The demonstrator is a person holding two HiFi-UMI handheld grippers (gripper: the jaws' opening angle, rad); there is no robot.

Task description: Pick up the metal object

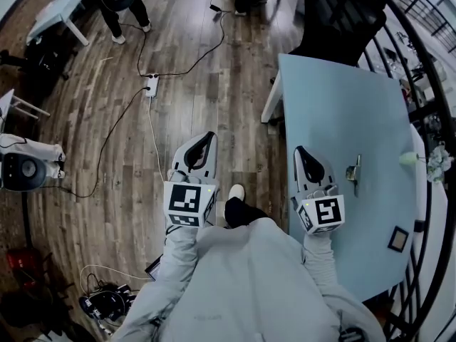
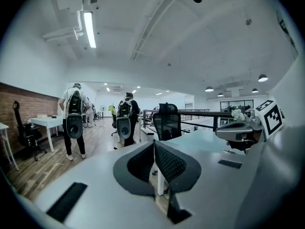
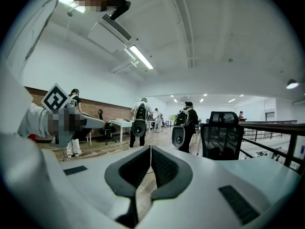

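Head view: left gripper (image 1: 209, 138), right gripper (image 1: 301, 152) both clenched, empty. Metal object (image 1: 353, 171) right of right jaws. I risk shoving it if jaws unopened.

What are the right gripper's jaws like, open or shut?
Shut. The right gripper has its jaws touching at the tips, with nothing between them.

Pale blue table (image 1: 342, 112), brown wood-grain plank floor (image 1: 185, 98), black chair (image 1: 342, 16), silvery-grey metal object (image 1: 353, 171).
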